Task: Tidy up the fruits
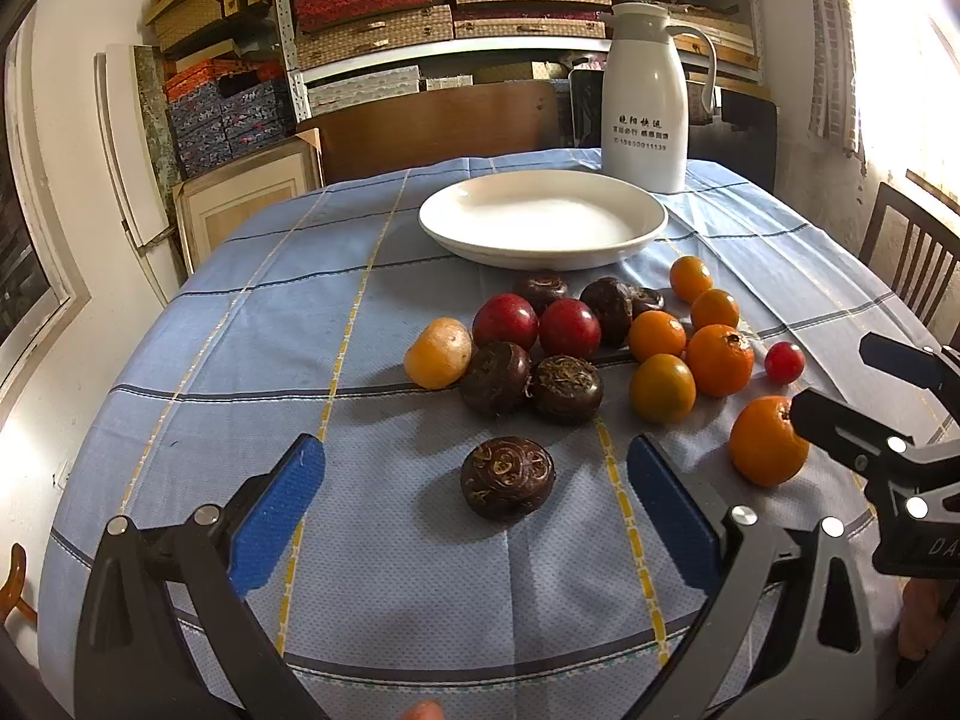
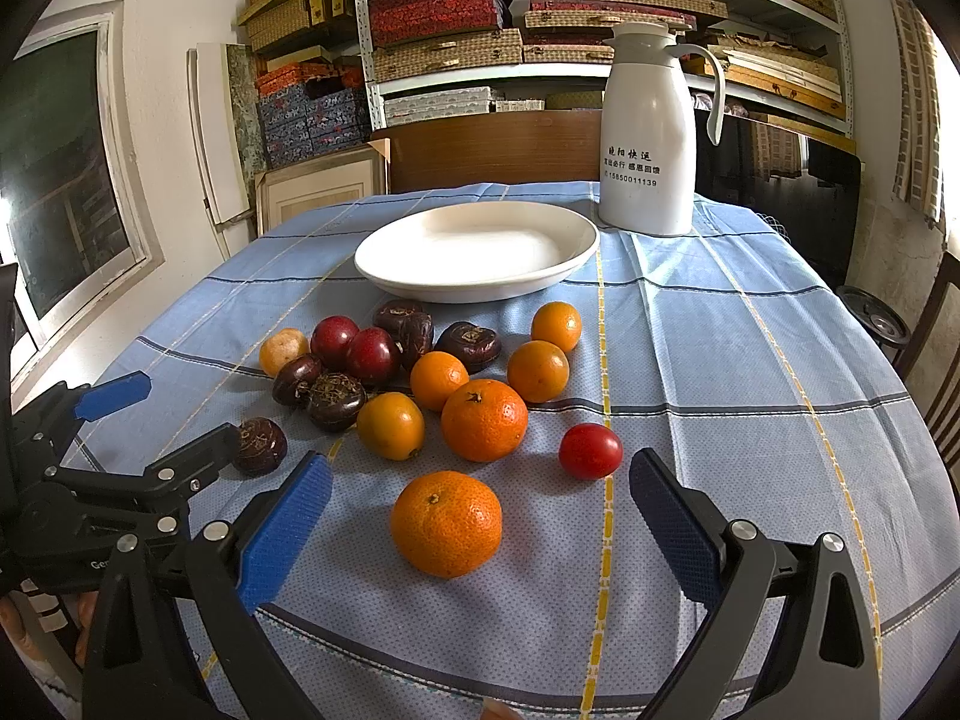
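Observation:
Loose fruit lies on a blue checked tablecloth [image 1: 384, 324] in front of a bare white plate [image 1: 543, 219] [image 2: 477, 252]. My left gripper [image 1: 474, 504] is open, its blue pads either side of a dark brown water chestnut [image 1: 507, 485] [image 2: 259, 445] without touching it. My right gripper [image 2: 480, 510] is open around a large orange [image 2: 446, 523] [image 1: 768, 441], also apart from it. Behind lie several oranges [image 2: 485, 420], red plums [image 1: 505, 321], more dark chestnuts [image 1: 565, 389] and a small red tomato [image 2: 590, 451]. Each gripper shows at the edge of the other's view.
A white thermos jug [image 1: 645, 99] [image 2: 648, 132] stands behind the plate at the back right. Shelves of boxes [image 1: 372, 6] fill the wall beyond a wooden chair back [image 2: 486, 150]. Another chair [image 1: 912, 252] stands at the right. The table's near edge lies just under the grippers.

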Motion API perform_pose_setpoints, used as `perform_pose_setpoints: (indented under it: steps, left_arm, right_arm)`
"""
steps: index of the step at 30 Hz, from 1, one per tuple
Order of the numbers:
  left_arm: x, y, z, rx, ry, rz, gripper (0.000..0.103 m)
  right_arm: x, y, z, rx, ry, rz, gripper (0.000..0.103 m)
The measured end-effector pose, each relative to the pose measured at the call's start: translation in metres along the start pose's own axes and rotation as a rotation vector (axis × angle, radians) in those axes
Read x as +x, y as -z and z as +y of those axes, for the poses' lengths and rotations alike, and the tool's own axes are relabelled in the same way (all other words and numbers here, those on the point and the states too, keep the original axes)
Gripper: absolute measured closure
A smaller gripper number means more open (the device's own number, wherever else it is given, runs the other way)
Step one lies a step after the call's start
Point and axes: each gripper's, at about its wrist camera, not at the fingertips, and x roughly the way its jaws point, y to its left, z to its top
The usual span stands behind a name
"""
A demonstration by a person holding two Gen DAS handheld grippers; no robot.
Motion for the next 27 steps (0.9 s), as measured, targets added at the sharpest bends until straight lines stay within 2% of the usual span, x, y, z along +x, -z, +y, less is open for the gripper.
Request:
perform_pose_setpoints:
  steps: [27]
  left_arm:
    - [0.0048, 0.0034, -0.0065, 0.003, 0.000, 0.005, 0.004]
  right_arm:
    - [0.0000, -0.0001, 0.0012, 0.000, 0.000, 0.001, 0.003]
